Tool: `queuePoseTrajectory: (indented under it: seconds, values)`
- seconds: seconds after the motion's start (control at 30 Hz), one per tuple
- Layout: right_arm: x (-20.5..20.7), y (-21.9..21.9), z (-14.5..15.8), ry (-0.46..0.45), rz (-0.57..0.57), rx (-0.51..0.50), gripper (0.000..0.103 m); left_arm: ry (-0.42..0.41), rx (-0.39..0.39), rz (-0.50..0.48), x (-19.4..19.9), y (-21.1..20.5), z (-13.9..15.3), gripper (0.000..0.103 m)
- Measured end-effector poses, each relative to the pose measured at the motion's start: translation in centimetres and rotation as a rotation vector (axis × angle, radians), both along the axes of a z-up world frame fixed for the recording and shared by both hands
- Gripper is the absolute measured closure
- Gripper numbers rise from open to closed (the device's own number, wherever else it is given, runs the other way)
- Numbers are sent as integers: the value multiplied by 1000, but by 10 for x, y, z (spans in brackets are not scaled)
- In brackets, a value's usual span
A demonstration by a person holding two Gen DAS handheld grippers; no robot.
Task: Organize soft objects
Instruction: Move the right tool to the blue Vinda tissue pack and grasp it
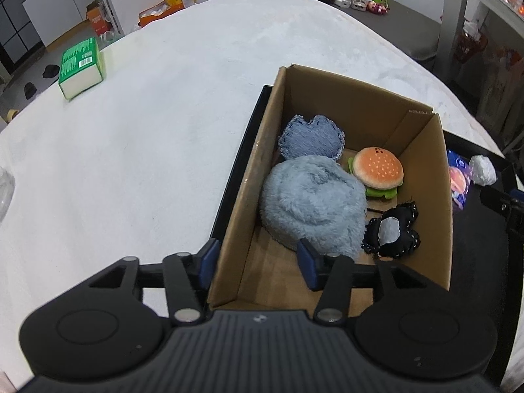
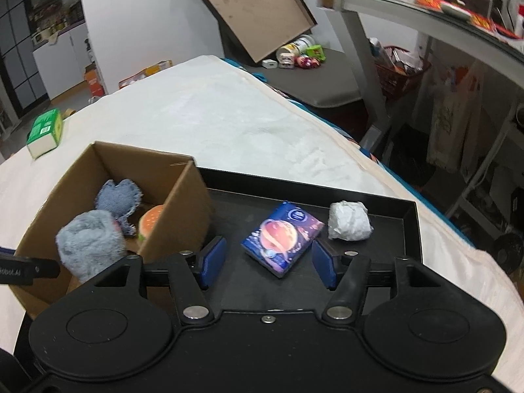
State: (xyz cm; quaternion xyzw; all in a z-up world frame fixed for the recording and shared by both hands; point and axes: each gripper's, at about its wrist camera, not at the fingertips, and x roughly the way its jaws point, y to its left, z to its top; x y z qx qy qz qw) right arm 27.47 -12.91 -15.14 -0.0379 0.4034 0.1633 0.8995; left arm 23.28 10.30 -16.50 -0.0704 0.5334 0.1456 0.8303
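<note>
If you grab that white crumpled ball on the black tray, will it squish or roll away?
The white crumpled ball looks like wadded paper, so it probably squashes easily and seems light. Its lumpy, flattened shape suggests wobbling rather than rolling far on the black tray.

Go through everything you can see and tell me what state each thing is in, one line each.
Cardboard box: open, holding toys.
Fluffy blue plush: in the box.
Denim heart: in the box.
Burger plush: in the box.
Black heart: in the box.
Tissue pack: on the black tray.
White wad: crumpled, on tray.
Left gripper: open, empty.
Right gripper: open, empty.
</note>
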Motion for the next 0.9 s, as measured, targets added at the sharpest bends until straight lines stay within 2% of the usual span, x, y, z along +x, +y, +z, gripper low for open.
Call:
queuePoseTrajectory:
  seconds: [0.13,0.2,0.27,0.63,0.9]
  values:
    - [7,-6,-6,21,-22,26,36,21,28,-5,5,-6,-2,46]
    - [10,-9,-9,33,-36,48,25,29,40,-9,8,-8,-3,44]
    - [14,-12,-11,40,-55,75,19,38,52,-14,10,-11,-4,42]
    - [47,-3,-31,130,-127,135,14,87,99,-14,21,-21,-12,32]
    - [71,6,-47,163,-185,94,14,109,124,-18,25,-25,-16,28]
